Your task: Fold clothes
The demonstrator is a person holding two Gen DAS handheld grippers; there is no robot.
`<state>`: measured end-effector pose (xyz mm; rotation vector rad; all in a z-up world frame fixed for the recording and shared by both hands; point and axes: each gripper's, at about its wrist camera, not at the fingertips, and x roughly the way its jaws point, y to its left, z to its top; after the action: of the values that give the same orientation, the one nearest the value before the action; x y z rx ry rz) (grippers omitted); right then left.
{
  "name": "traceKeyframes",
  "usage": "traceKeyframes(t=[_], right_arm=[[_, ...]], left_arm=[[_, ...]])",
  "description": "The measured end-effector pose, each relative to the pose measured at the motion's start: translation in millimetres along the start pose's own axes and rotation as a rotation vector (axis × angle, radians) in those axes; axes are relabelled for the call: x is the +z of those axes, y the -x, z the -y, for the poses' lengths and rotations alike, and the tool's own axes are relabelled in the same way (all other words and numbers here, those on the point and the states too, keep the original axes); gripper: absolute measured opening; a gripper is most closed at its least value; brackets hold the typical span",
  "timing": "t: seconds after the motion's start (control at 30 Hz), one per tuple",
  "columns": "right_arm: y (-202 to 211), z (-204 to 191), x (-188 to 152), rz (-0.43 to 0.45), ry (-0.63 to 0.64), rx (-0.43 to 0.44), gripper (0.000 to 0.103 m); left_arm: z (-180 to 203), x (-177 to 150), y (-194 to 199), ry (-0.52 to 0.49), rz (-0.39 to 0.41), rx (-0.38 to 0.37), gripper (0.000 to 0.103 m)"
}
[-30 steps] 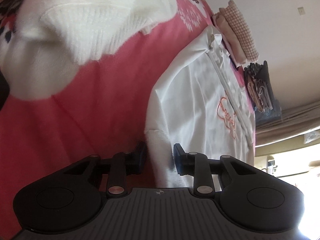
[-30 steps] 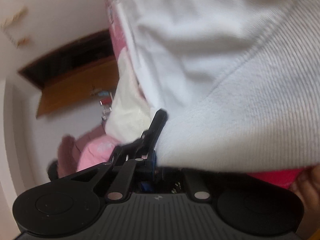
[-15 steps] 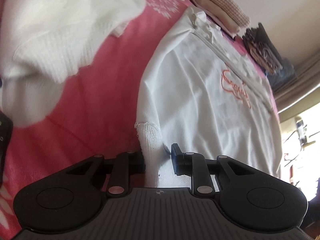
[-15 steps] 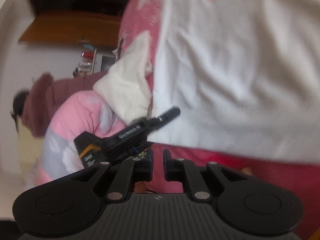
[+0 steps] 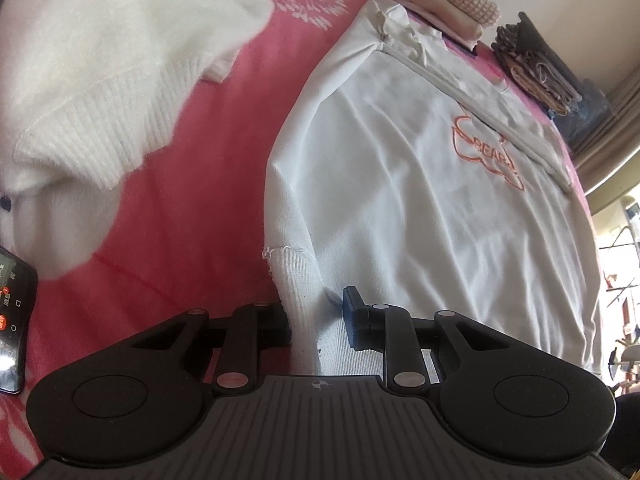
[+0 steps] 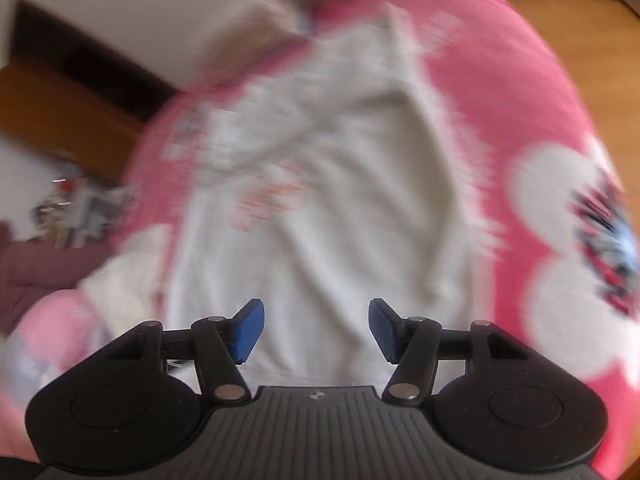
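The left gripper (image 5: 314, 322) clamps the ribbed cuff of the white zip-up jacket with orange embroidery (image 5: 420, 184), which lies spread over the pink flowered blanket (image 5: 192, 216) at frame centre. The right gripper (image 6: 316, 330), its jaws just opened and empty, hovers above the jacket. A fluffy white knit sweater (image 5: 100, 80) sits upper left.

Layout: garments lying on the bedspread (image 5: 208, 208), left wrist view.
Zip-up top (image 5: 420, 184) is lying spread toward the bedspread's right side, its cuff (image 5: 298, 276) sitting nearest the camera between the fingers of the left gripper (image 5: 316, 320). Knit sweater (image 5: 104, 80) is lying left of it, apart. Folded stack (image 5: 436, 4) is sitting at the far edge behind the top, another pile (image 5: 536, 68) right of that. Phone (image 5: 14, 312) is lying at the near left edge.
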<state>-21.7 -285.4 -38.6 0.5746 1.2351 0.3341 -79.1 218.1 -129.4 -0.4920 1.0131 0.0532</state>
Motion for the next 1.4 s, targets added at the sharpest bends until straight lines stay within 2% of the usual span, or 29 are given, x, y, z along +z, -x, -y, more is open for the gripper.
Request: traceKeyframes(t=[0.13, 0.33, 0.5, 0.6, 0.73, 0.87, 1.0, 1.13, 1.2, 1.33, 1.4], right_arm=[[-22.6, 50.3, 1.7, -0.147, -0.169, -0.053, 0.061], [-43.7, 70.1, 10.8, -0.174, -0.191, -0.105, 0.060], [-65.4, 73.3, -0.4, -0.262, -0.198, -0.112, 0.059], [-63.9, 79.1, -1.7, -0.280, -0.207, -0.094, 0.058], [-66.9, 85.0, -5.3, -0.352, -0.260, -0.054, 0.050], [-72.3, 78.0, -6.7, -0.385, -0.218, -0.014, 0.045], [-78.1, 77.3, -4.6, -0.393, -0.219, -0.005, 0.043], [-78.2, 90.7, -4.4, -0.372, -0.306, -0.004, 0.037], [-74.9, 97.1, -5.3, -0.334, -0.348, 0.011, 0.037], [-56.5, 104.4, -5.2, -0.203, -0.365, 0.031, 0.036], [-54.1, 108.0, -3.7, -0.187, -0.369, 0.040, 0.036]], left_arm=[[3.7, -0.6, -1.3, -0.001, 0.005, 0.019, 0.023], [4.3, -1.9, -0.8, 0.004, 0.011, 0.023, 0.023], [1.9, -1.6, -1.5, 0.008, 0.012, 0.013, 0.023], [0.0, -1.6, -2.1, 0.015, 0.014, 0.004, 0.023], [-1.1, -2.2, -2.4, 0.020, 0.020, -0.003, 0.023], [-1.5, -2.9, -2.0, 0.021, 0.025, -0.006, 0.023], [-2.9, -3.1, -1.9, 0.025, 0.026, -0.013, 0.023], [-4.3, -3.9, -1.8, 0.030, 0.028, -0.019, 0.023], [-4.6, -3.9, -2.1, 0.031, 0.029, -0.021, 0.024], [-5.5, -3.0, -2.9, 0.029, 0.027, -0.024, 0.024], [-5.7, -2.5, -3.3, 0.029, 0.027, -0.025, 0.024]])
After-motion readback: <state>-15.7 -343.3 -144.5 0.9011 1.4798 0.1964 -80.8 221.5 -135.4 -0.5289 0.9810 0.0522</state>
